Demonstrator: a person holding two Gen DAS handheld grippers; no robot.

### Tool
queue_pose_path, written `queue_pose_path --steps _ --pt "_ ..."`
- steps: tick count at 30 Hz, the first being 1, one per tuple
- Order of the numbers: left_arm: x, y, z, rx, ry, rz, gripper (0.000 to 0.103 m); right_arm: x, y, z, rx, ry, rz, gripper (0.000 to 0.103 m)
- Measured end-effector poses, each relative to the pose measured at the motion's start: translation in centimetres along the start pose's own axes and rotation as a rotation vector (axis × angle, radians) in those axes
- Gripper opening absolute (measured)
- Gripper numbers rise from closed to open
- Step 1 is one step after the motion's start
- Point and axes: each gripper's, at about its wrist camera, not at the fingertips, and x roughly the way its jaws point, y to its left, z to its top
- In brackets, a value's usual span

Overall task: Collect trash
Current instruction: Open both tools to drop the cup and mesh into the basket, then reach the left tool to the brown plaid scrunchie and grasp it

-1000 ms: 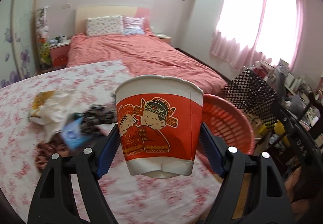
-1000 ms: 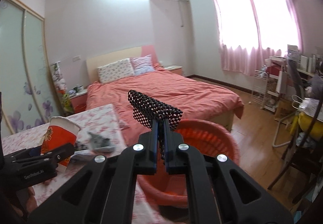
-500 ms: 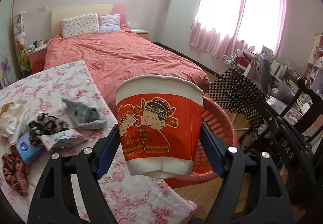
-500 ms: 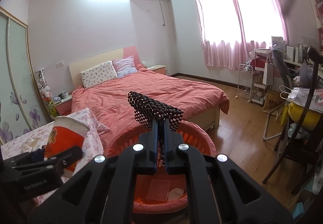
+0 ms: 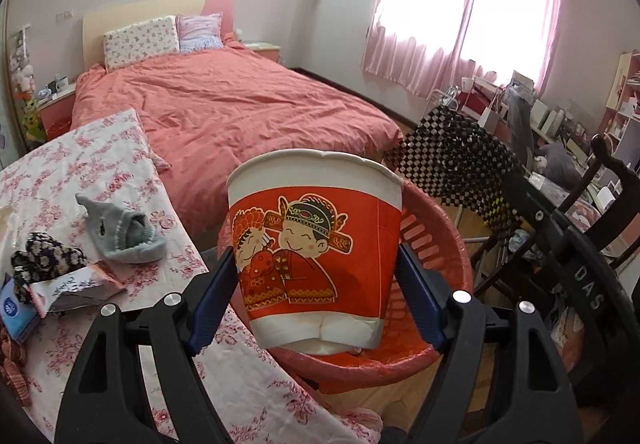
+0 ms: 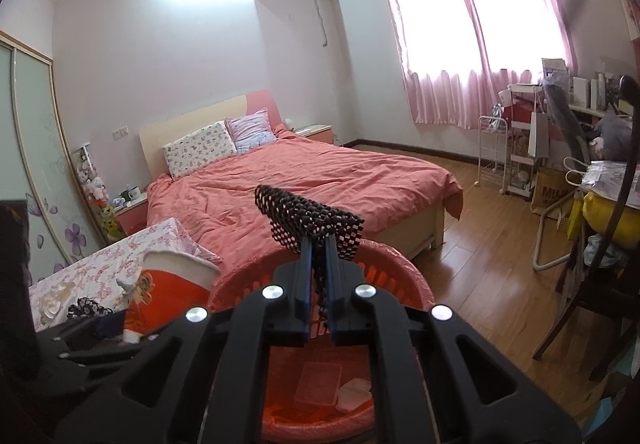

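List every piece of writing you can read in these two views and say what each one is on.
"DAS": white letters on the right gripper's black body, seen from the left wrist.
"MU...": dark print on a brown paper bag by the shelves, cut off.
Red paper cup: cartoon couple only, no text.
Blue packet on the table: round logo, too blurred to read.

Basket (image 5: 452,240): its middle sits behind the cup (image 5: 316,256).
Basket contents (image 6: 320,384): pale, flat items, perhaps wrappers.
Blue packet (image 5: 12,308): cut by the left edge.
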Motion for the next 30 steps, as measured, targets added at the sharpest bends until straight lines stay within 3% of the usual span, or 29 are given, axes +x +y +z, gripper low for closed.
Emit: queue_pose_path --steps 2,5,9,20,30 --pt "0.5 0.1 -0.2 -0.001 0.018 0.004 0.078 0.5 -0.2 0.0 0.003 0.006 0.001 0.015" --pt "1.2 0.5 -0.7 -0.01 0.048 0.022 0.081 1.0 -0.3 -0.2 0.006 0.024 0.002 0.031" --pt "1.1 1.3 -1.2 -0.031 0.07 0.038 0.082 0.6 -0.2 -0.6 -0.004 0.027 -0.017 0.041" --pt "-3.6 4.7 -2.7 -0.02 0.019 0.177 0.082 -1.1 1.4 -1.7 -0.056 0.038 -0.032 0.056" --pt "-7.9 10.4 -5.1 -0.075 0.002 0.285 0.082 -2.4 6.1 -2.4 -0.136 0.044 0.007 0.067"
